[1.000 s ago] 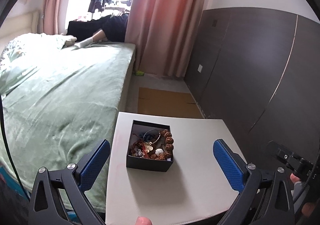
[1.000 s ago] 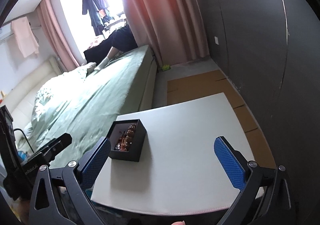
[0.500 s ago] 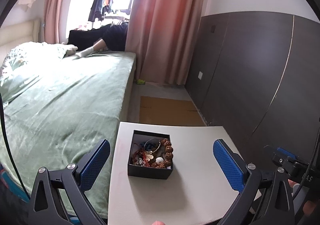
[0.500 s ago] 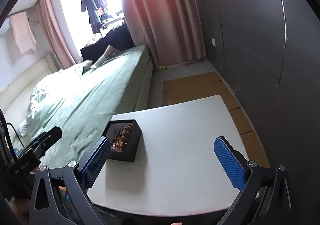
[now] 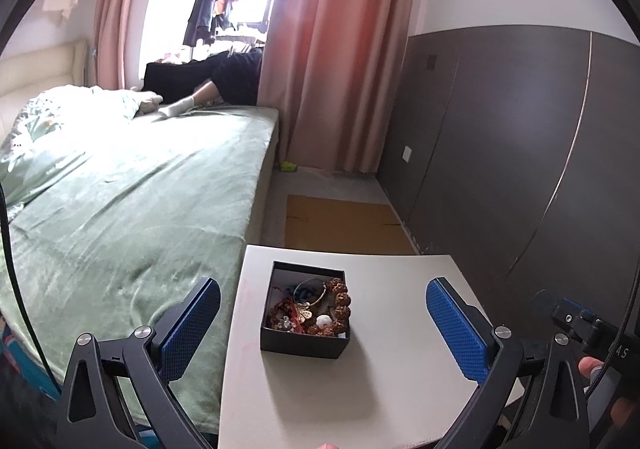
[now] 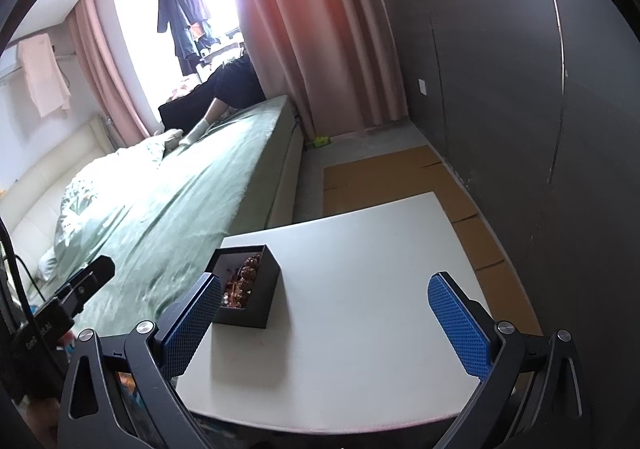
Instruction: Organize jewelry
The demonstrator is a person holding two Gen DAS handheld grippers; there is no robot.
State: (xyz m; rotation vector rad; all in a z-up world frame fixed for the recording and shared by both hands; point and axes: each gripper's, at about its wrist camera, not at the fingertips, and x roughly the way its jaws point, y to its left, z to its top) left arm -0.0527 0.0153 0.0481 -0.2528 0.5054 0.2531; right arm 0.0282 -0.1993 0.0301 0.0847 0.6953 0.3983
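A small black box (image 5: 305,343) (image 6: 262,295) sits on a white table (image 5: 384,389) (image 6: 360,313), toward its left side. Inside lies a tangle of jewelry (image 5: 310,309): a brown bead bracelet (image 5: 340,301), a thin metal bangle, red cord and a white bead. My left gripper (image 5: 323,329) hangs open above the table's near edge, the box between its blue pads, untouched. My right gripper (image 6: 326,323) is open too, right of the box, its left pad (image 6: 192,323) just in front of the box corner. Both hold nothing.
A bed with a green blanket (image 5: 120,201) runs along the table's left side; a person sits at its far end. A dark panelled wall (image 5: 520,149) stands at the right. Flattened cardboard (image 5: 344,225) lies on the floor beyond the table. Pink curtains (image 5: 332,49) hang at the back.
Both grippers have pulled back and tilted up slightly, so the box sits lower and smaller in each view. The box and jewelry have not moved. Both grippers stay open.
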